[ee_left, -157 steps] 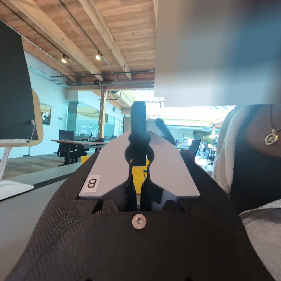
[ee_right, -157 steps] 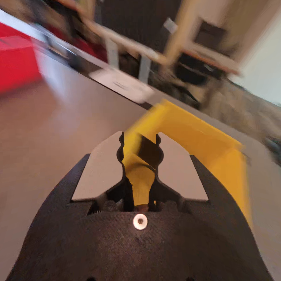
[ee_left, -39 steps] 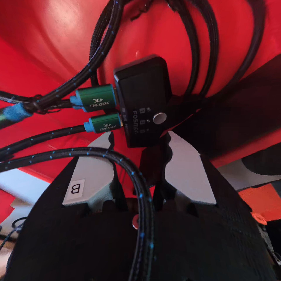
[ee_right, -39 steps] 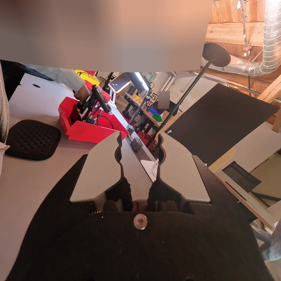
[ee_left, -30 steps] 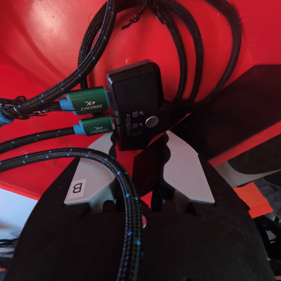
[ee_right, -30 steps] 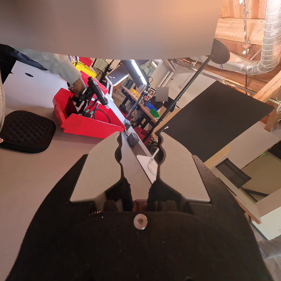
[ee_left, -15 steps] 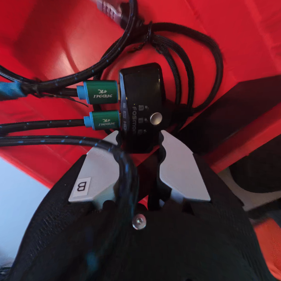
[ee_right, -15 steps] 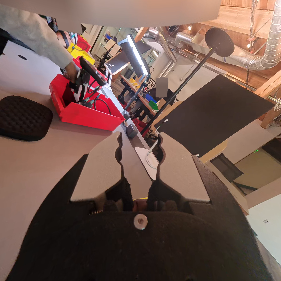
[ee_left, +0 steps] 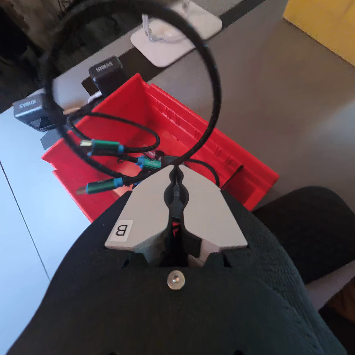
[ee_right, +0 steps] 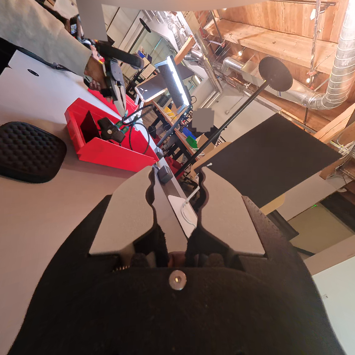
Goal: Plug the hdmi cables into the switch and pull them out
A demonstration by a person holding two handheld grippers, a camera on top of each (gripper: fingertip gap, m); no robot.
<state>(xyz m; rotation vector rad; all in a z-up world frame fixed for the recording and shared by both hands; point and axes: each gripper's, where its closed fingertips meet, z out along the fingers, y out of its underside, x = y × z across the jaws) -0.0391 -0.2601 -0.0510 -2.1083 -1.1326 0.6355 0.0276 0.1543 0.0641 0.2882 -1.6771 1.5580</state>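
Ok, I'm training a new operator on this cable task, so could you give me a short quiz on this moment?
1. True or false: the left gripper is shut on the black braided cable.
2. The bin under the dangling green plugs is: A yellow, B red, C blue.
3. Fill in: the right gripper holds nothing and its jaws are ____.

Key: 1 true; 2 B; 3 open.
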